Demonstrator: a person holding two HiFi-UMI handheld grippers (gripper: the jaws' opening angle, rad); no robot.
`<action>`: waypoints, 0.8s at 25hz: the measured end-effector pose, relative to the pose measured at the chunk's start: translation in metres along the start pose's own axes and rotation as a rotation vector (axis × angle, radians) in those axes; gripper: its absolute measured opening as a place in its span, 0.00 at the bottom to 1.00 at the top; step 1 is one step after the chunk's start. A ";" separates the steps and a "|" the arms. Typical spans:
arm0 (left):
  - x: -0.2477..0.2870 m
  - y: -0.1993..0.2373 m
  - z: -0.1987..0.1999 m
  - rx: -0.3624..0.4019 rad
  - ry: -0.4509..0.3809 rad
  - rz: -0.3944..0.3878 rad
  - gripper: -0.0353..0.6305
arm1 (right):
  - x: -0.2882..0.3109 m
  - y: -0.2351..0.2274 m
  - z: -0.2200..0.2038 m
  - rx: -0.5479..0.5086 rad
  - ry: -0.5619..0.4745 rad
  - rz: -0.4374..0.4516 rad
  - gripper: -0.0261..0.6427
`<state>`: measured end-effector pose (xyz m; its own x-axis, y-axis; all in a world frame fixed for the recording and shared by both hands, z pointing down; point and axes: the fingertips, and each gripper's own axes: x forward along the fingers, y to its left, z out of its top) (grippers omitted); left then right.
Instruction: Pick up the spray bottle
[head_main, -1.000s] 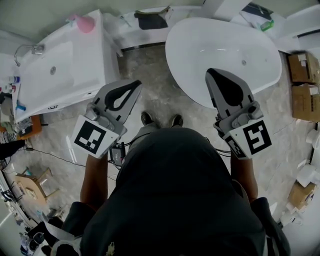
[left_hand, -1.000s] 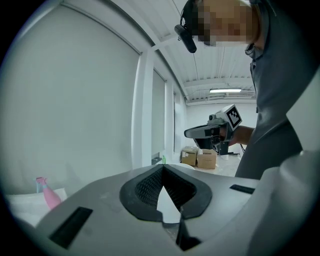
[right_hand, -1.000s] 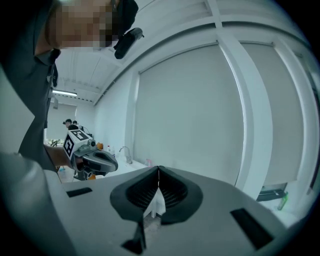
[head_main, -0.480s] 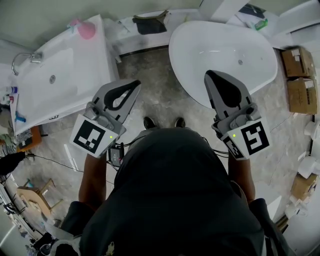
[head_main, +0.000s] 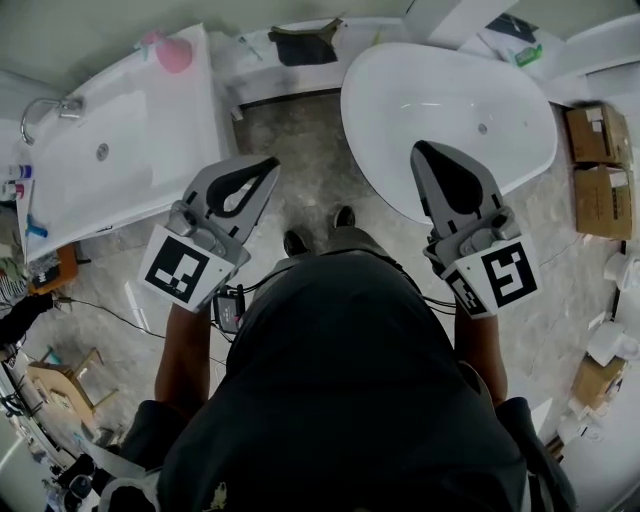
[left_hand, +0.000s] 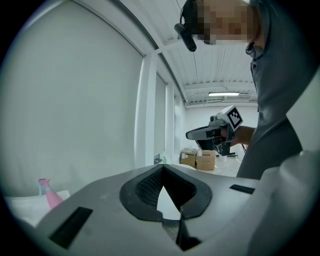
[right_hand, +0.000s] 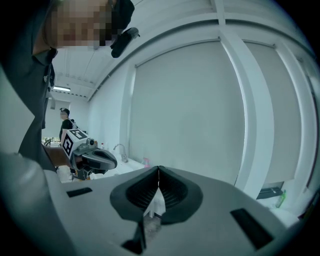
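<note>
The pink spray bottle (head_main: 172, 50) stands on the far corner of the white rectangular tub (head_main: 180, 150), at the top left of the head view. It shows small and far off in the left gripper view (left_hand: 49, 196) and in the right gripper view (right_hand: 146, 162). My left gripper (head_main: 268, 162) hangs in the air over the floor, well short of the bottle. Its jaws are shut with nothing between them (left_hand: 162, 166). My right gripper (head_main: 420, 147) is level with it, over the rim of the oval tub, also shut and empty (right_hand: 158, 168).
A white oval tub (head_main: 520, 150) fills the upper right. Cardboard boxes (head_main: 600, 135) stand by its right side. A tap (head_main: 60, 105) sits at the rectangular tub's left end. A green bottle (head_main: 530, 52) lies at the top right. Marble floor (head_main: 310, 190) lies between the tubs.
The person has taken a step, one foot now ahead of the other, carrying both grippers along over the floor. Both stay shut and empty.
</note>
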<state>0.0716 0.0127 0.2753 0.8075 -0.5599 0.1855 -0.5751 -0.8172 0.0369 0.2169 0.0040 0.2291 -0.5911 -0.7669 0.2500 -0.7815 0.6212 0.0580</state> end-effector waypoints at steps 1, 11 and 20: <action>0.004 0.002 0.002 -0.002 -0.002 0.010 0.06 | 0.004 -0.005 0.000 0.002 0.000 0.009 0.05; 0.045 0.011 0.018 -0.008 0.027 0.101 0.06 | 0.029 -0.056 0.004 -0.002 -0.025 0.114 0.05; 0.091 0.005 0.025 0.005 0.053 0.121 0.06 | 0.033 -0.100 -0.007 0.019 -0.035 0.154 0.05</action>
<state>0.1452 -0.0462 0.2675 0.7243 -0.6464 0.2399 -0.6670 -0.7450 0.0061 0.2773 -0.0821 0.2379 -0.7108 -0.6679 0.2207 -0.6842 0.7293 0.0033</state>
